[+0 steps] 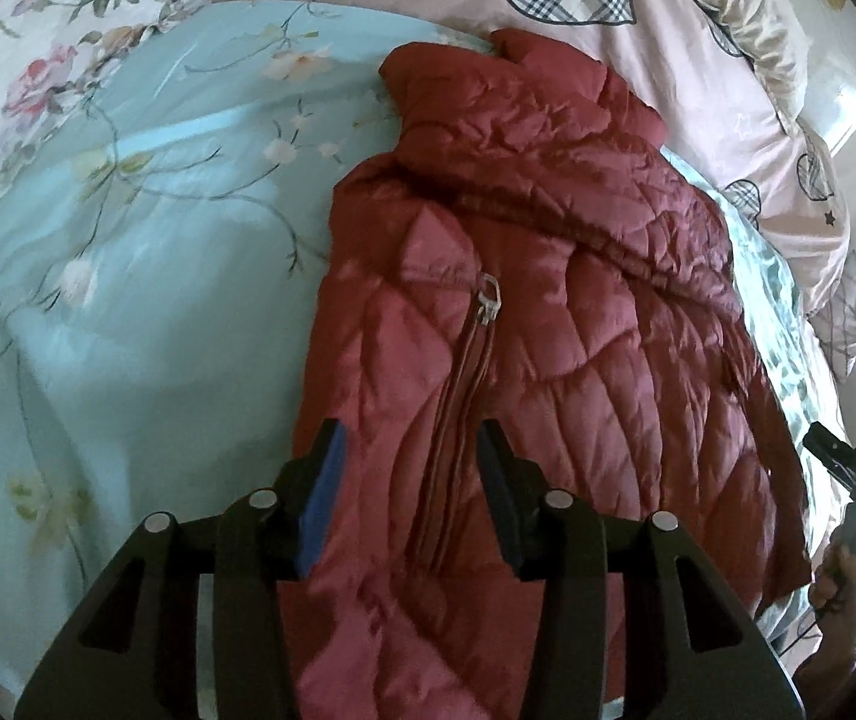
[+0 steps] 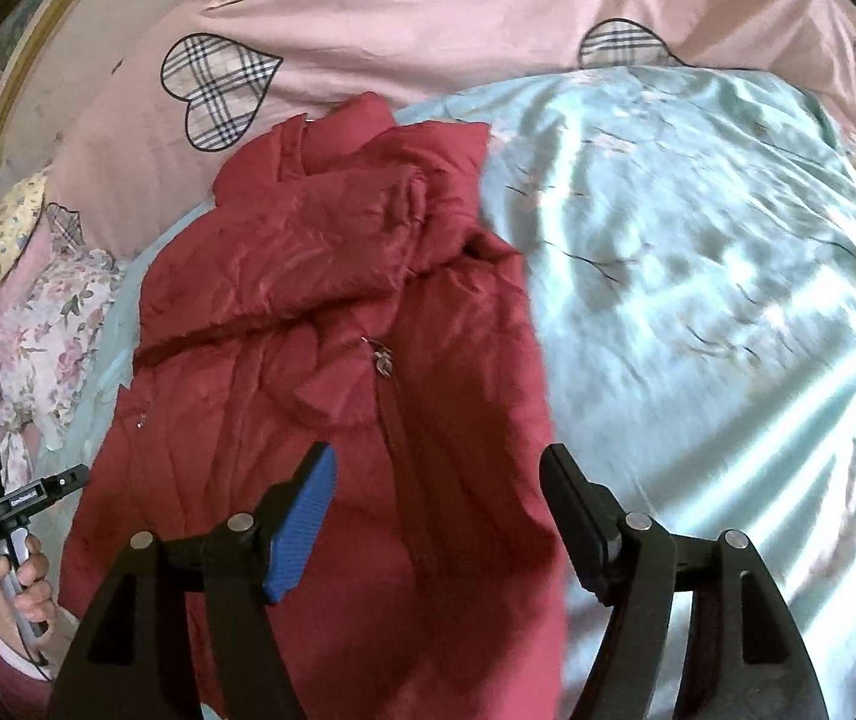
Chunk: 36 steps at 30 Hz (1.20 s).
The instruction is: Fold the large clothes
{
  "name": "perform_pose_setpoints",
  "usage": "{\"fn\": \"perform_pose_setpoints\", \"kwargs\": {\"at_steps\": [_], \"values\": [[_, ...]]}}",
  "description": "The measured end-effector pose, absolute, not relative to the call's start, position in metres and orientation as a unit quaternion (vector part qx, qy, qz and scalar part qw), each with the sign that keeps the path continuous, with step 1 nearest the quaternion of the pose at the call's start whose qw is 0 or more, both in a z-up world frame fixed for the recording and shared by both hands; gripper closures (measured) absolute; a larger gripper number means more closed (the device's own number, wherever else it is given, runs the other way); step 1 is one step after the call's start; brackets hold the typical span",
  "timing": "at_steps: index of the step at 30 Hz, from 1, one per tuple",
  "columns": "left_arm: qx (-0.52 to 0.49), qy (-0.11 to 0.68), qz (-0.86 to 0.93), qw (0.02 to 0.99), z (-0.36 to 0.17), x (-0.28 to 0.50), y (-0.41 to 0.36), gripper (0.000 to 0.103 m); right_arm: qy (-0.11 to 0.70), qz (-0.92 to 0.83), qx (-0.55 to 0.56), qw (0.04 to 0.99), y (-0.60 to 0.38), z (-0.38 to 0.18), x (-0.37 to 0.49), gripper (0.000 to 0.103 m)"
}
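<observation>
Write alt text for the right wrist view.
A red quilted jacket lies partly folded on a pale blue floral quilt, zipper up the middle. The open right gripper hovers over its lower edge; a pink heart-print cover lies behind.

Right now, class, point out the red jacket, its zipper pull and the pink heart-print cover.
red jacket [image 1: 577, 312], left wrist view, on its quilted front panel
zipper pull [image 1: 489, 294], left wrist view, on the metal tab
pink heart-print cover [image 2: 428, 36], right wrist view, on plain pink cloth
</observation>
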<state>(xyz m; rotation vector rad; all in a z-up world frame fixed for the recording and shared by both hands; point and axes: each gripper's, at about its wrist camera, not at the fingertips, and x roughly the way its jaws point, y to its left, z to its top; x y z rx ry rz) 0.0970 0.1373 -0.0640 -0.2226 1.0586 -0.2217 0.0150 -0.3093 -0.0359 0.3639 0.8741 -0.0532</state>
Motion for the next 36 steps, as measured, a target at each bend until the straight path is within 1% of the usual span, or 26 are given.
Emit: {"fn": "perform_pose_setpoints", "kwargs": {"at_steps": [2,6,8,16,19,22,24,26,29,31,36], "values": [[-0.105,0.504,-0.105,0.851,-0.064,0.091,0.139,0.06,0.425,-0.03,0.169,0.889,-0.312,-0.036,0.007,0.027],[-0.107,0.504,-0.108,0.85,-0.065,0.079,0.143,0.06,0.438,-0.03,0.163,0.884,-0.313,-0.04,-0.005,0.026],[-0.108,0.504,-0.109,0.85,-0.066,0.074,0.144,0.053,0.447,-0.025,0.165,0.879,-0.311,-0.046,-0.009,0.026],[-0.105,0.507,-0.105,0.849,-0.069,0.056,0.153,0.053,0.48,-0.003,0.172,0.86,-0.301,-0.068,-0.026,0.026],[-0.107,0.514,-0.107,0.845,-0.074,0.05,0.157,0.045,0.484,0.014,0.186,0.855,-0.3,-0.072,-0.036,0.026],[-0.111,0.519,-0.113,0.84,-0.079,0.044,0.16,0.045,0.488,0.027,0.191,0.851,-0.297,-0.075,-0.044,0.027],[-0.117,0.524,-0.122,0.835,-0.083,0.04,0.16,0.045,0.49,0.031,0.191,0.85,-0.296,-0.077,-0.049,0.028],[-0.115,0.528,-0.128,0.832,-0.086,0.036,0.159,0.045,0.492,0.034,0.193,0.848,-0.296,-0.079,-0.052,0.04],[-0.109,0.534,-0.131,0.828,-0.091,0.031,0.156,0.045,0.494,0.032,0.188,0.848,-0.297,-0.079,-0.058,0.049],[-0.11,0.538,-0.135,0.825,-0.094,0.028,0.156,0.045,0.495,0.03,0.186,0.848,-0.297,-0.078,-0.062,0.052],[-0.111,0.543,-0.142,0.82,-0.1,0.02,0.158,0.045,0.493,0.034,0.187,0.849,-0.297,-0.078,-0.065,0.053]]}}
